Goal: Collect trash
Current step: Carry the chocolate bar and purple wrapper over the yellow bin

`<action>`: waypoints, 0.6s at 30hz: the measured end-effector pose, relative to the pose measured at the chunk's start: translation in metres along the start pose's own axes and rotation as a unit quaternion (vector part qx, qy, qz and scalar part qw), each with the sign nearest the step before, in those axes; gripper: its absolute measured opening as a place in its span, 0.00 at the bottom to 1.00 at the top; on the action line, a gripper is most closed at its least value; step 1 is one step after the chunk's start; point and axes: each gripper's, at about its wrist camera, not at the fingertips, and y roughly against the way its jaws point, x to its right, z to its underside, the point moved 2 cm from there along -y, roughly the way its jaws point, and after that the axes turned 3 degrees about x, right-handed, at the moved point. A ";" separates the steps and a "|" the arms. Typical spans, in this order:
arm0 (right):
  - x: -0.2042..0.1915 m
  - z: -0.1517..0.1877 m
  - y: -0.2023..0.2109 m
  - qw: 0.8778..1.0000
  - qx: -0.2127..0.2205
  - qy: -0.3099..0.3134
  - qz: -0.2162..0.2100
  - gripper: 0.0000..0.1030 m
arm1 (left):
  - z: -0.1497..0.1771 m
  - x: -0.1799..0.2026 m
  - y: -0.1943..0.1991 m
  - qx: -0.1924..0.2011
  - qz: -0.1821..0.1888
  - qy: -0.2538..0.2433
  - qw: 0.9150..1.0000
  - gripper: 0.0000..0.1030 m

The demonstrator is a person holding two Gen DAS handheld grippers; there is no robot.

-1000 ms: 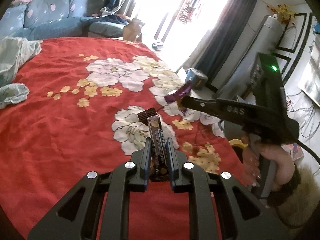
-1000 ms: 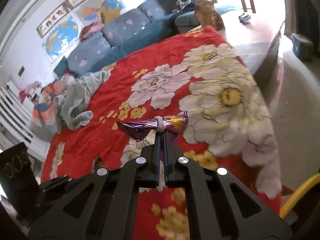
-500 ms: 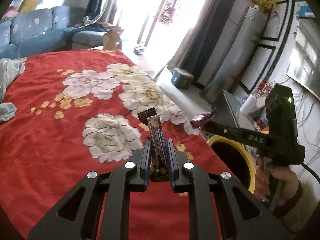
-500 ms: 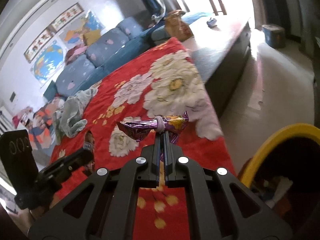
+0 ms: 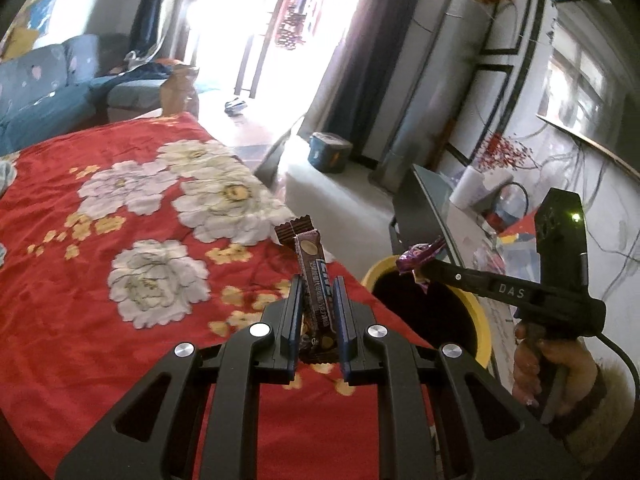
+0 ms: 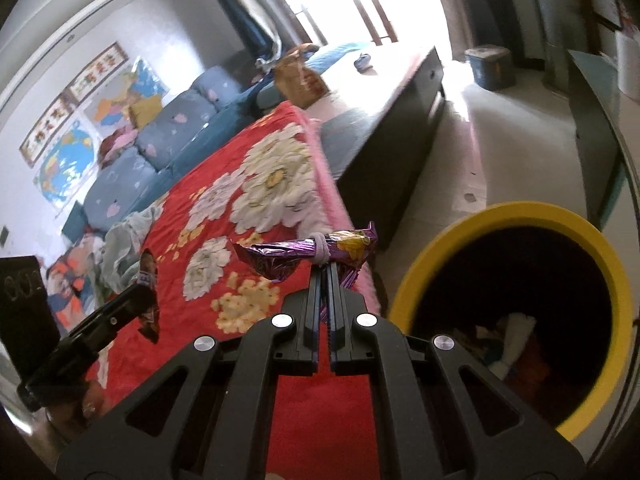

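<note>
My left gripper (image 5: 316, 280) is shut on a brown snack bar wrapper (image 5: 314, 276) that stands upright between its fingers, over the near right edge of the red floral bedspread (image 5: 80, 280). My right gripper (image 6: 326, 266) is shut on a crumpled purple foil wrapper (image 6: 288, 254) tied with a band. In the left wrist view that purple wrapper (image 5: 420, 254) hangs above the far rim of the yellow bin (image 5: 482, 324). The yellow bin (image 6: 600, 240), with trash inside, stands on the floor just right of the bed. The left gripper (image 6: 136, 288) with its brown wrapper shows at lower left.
A blue sofa (image 6: 168, 136) runs along the far side of the bed, with crumpled clothes (image 6: 120, 248) on the bedspread. A dark low cabinet (image 6: 400, 120) adjoins the bed's far end. A grey side table (image 5: 424, 208) with a paper roll stands beyond the bin. A blue box (image 5: 330, 156) sits on the floor.
Both grippers have swung right, from over the bedspread toward the bed's edge. The yellow bin has come into full view, and the purple wrapper now hangs over its rim.
</note>
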 end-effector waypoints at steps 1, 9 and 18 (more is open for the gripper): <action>0.006 0.002 0.003 1.000 0.003 -0.004 0.006 0.01 | 0.001 0.005 -0.001 -0.001 0.003 -0.005 1.000 0.14; 0.037 0.009 0.027 0.999 0.020 -0.032 0.037 0.01 | 0.005 0.040 -0.008 -0.009 0.022 -0.045 0.999 0.14; 0.062 0.016 0.053 0.996 0.039 -0.057 0.064 0.01 | 0.008 0.079 -0.019 -0.016 0.044 -0.086 0.995 0.14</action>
